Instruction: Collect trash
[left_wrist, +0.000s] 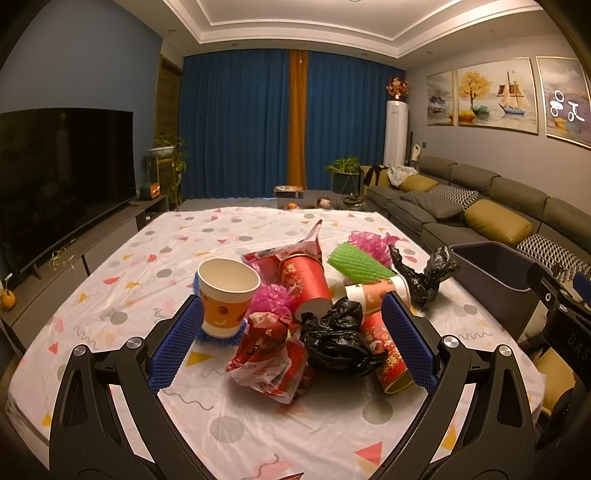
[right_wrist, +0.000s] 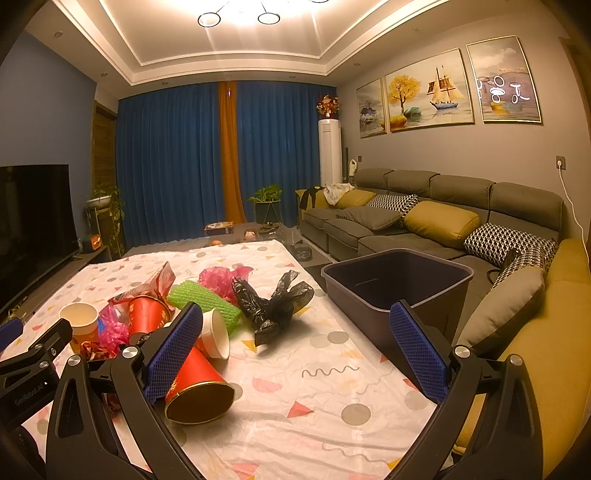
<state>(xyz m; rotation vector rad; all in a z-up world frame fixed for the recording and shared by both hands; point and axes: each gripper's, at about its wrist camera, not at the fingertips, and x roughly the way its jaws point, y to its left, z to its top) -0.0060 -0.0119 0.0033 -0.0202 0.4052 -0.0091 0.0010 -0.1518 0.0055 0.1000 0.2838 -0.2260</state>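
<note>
Trash pile sits mid-table on the white tablecloth with coloured triangles and grey dots (left_wrist: 236, 236). Front of the pile: crumpled black plastic bag (left_wrist: 338, 341) lying on a red-and-white crinkled snack wrapper (left_wrist: 267, 354). Red paper cup on its side with gold rim (left_wrist: 388, 358) is right of that bag, mouth toward the camera. A second red paper cup (left_wrist: 306, 282) lies tipped behind, a white-and-orange printed paper cup (left_wrist: 226, 295) stands upright at left, with blue mesh under its base. Pink tissue-like wad (left_wrist: 269, 299) between those two. Green foam mesh sleeve (left_wrist: 356, 262) further back, beside a pink plastic bag (left_wrist: 369, 243). Another twisted black plastic bag (left_wrist: 424, 277) at right, near a white paper cup lying on its side (left_wrist: 380, 291).

Left gripper (left_wrist: 291, 345) hangs over the front of the pile, blue-padded fingers spread wide either side of the wrapper and black bag, holding nothing. Whether the pads touch the upright cup or the lying red cup is hard to tell.

Right gripper (right_wrist: 295, 354) is likewise spread wide and empty, over bare cloth right of the pile; its left finger overlaps the lying red cup in view.

Dark grey plastic bin (right_wrist: 399, 275) stands off the table's right edge, in front of the grey sofa with mustard cushions (right_wrist: 443, 221).
</note>
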